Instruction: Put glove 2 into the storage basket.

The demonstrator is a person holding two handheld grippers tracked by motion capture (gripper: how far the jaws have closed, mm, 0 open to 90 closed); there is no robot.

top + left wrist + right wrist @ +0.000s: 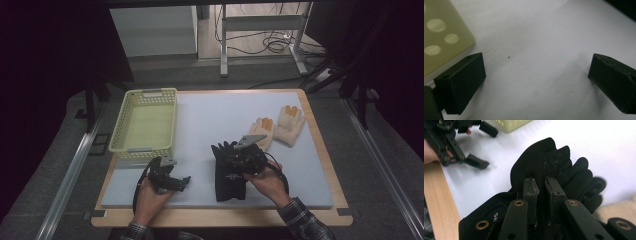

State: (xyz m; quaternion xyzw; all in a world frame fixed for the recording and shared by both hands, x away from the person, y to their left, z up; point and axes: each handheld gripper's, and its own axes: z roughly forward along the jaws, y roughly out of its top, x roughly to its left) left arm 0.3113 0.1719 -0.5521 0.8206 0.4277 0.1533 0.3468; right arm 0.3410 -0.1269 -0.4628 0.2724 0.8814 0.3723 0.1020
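Right gripper view puts the black gloves [541,177] directly under and around my right gripper [541,185]: its two jaws stand nearly together with a fold of black fabric pinched in the narrow slot between them, the glove fingers fanning out beyond the tips and the cuff lying below toward the wooden table edge [439,202]. From the high view I see that gripper [239,156] sitting on top of the gloves near the front middle of the white mat [210,120]. My left gripper [176,181] rests low on the mat to the left, jaws spread wide over bare mat, well apart from the gloves. Farther off sit the yellow-green basket [145,145] at the left and the cream gloves [282,125] just beyond the black ones.
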